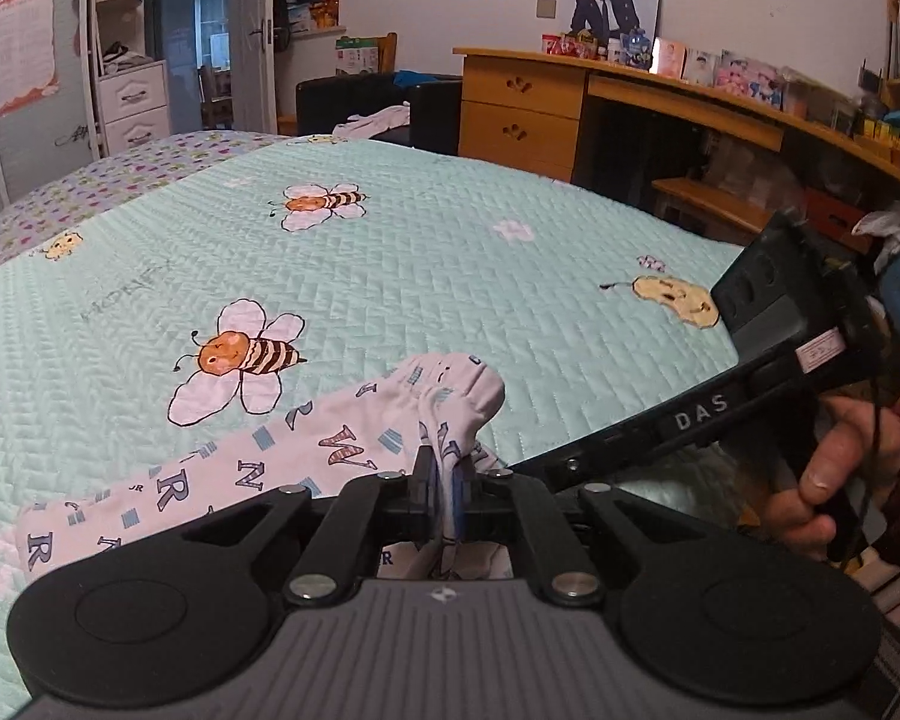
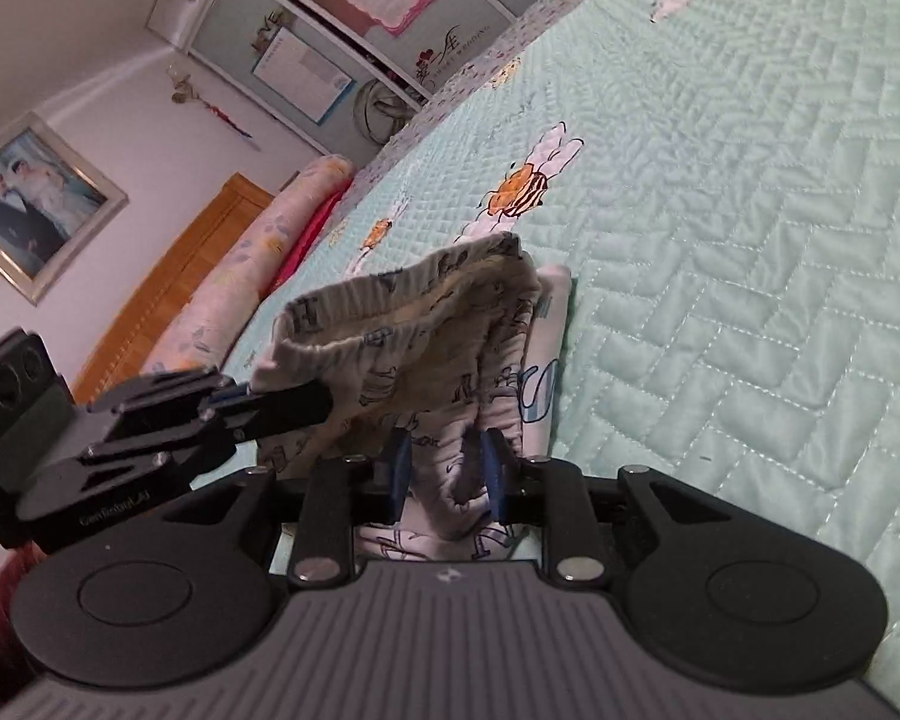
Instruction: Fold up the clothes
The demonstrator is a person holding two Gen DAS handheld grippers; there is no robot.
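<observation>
Closest to me, my left gripper (image 1: 444, 480) is clenched on a bunched fold of the pale letter-printed garment (image 1: 306, 450), the cloth pinched tight between its blue pads (image 1: 459, 483). My right gripper (image 2: 447, 471) has its jaws parted, with a loose fold of the same garment (image 2: 426, 330) lying between the pads; I can't tell whether they touch it. The garment trails away leftward across the mint quilted bedspread (image 1: 450, 252), near a printed bee (image 1: 240, 354). At right, a hand (image 1: 834, 468) holds the other gripper's handle. Farther off stands a wooden desk (image 1: 522, 108).
</observation>
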